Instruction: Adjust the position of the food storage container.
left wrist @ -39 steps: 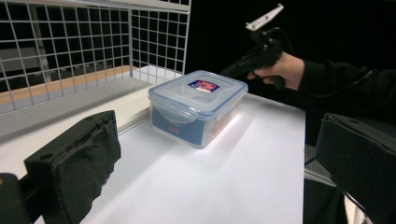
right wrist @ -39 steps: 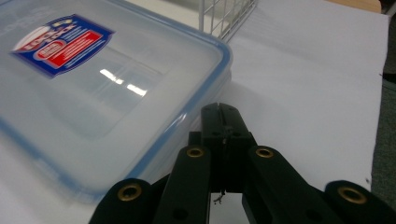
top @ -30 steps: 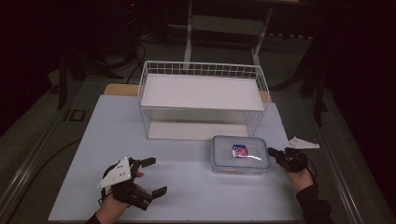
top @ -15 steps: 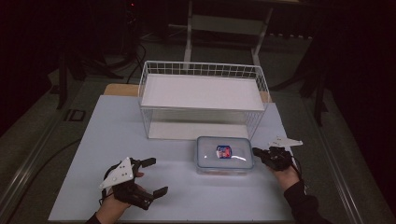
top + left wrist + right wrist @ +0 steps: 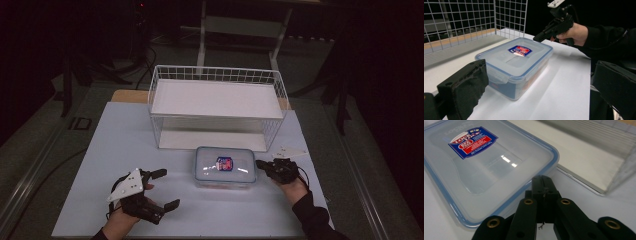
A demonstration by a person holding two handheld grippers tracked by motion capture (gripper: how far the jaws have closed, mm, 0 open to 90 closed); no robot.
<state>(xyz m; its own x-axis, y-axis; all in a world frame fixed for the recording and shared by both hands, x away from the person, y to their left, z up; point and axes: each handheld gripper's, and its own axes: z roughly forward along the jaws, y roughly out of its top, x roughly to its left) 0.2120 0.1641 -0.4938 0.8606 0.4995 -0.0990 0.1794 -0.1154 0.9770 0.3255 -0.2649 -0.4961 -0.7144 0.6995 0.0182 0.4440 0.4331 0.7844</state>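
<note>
High view – container: the lidded plastic container (image 5: 225, 168) lies flat on the white table (image 5: 125, 140), just in front of the wire basket (image 5: 217, 107), at about 6 o'clock from it.
High view – right gripper: the right gripper (image 5: 265, 165) is at the container's 3 o'clock end, tips against or just beside the rim; contact is hard to judge here.
High view – left gripper: the left gripper (image 5: 164, 189) rests near 8 o'clock of the container, apart from it.
Left gripper view – jaws: spread wide, nothing between them; container (image 5: 516, 65) ahead, lid closed.
Right gripper view – jaws: pressed together, gripping nothing, tips at the container's (image 5: 486, 167) corner.
Progress: the container looks nudged rather than grasped; lifting or placing it in the basket seems not yet done.
</note>
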